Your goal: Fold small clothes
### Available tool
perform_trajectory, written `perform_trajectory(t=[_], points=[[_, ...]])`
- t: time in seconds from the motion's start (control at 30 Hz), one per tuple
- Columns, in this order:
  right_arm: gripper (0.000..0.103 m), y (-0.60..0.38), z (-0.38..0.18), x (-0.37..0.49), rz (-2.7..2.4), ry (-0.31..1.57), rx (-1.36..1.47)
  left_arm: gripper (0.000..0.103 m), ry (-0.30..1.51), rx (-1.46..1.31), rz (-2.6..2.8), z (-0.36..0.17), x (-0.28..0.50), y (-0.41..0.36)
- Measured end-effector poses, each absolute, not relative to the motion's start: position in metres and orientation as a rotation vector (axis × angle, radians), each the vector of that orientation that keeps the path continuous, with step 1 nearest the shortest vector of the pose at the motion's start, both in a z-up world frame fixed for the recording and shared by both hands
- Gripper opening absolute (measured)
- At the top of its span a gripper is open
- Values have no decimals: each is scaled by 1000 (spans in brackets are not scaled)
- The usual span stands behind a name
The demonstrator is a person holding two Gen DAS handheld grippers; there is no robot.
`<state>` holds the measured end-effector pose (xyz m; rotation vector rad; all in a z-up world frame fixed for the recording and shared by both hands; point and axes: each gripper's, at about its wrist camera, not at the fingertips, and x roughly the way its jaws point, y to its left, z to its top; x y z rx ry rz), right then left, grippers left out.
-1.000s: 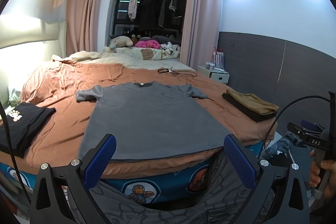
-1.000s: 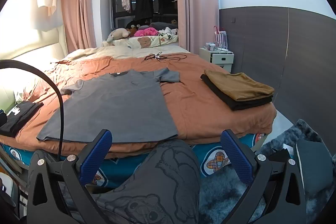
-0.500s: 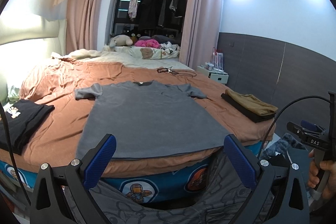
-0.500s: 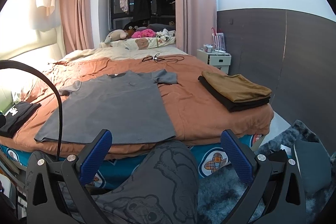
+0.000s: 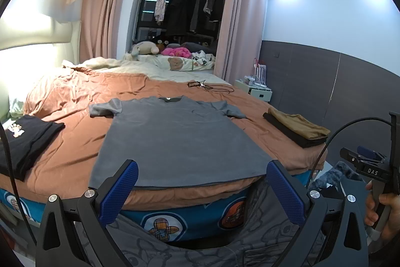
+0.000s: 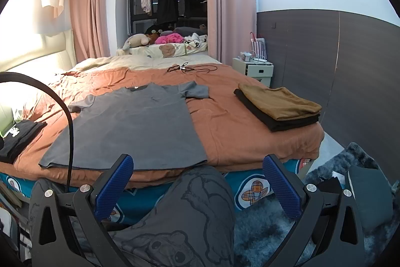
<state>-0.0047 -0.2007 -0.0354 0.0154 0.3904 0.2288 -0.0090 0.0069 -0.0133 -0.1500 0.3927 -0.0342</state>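
Blue-padded, the left gripper (image 5: 202,188) and right gripper (image 6: 198,184) both gape wide, holding nothing, short of the bed (image 5: 75,152). One grey T-shirt (image 5: 175,137) lies flat, sleeves spread, mid-bed; two folded garments (image 6: 277,106) are stacked right of it, one black folded garment (image 5: 22,142) left.

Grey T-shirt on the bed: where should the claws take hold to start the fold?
Grip the grey T-shirt at its two hem corners, coming in from the near bed edge. It lies flat, hem towards you, collar far; both the left claw and the right claw hang open in front of that hem.
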Motion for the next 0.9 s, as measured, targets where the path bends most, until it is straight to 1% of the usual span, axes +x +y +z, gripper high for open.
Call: perform_trajectory(t=[0.9], points=[[103,-194,-37,-5,224,392,-6,103,391,-153,-30,-12,-11,11]])
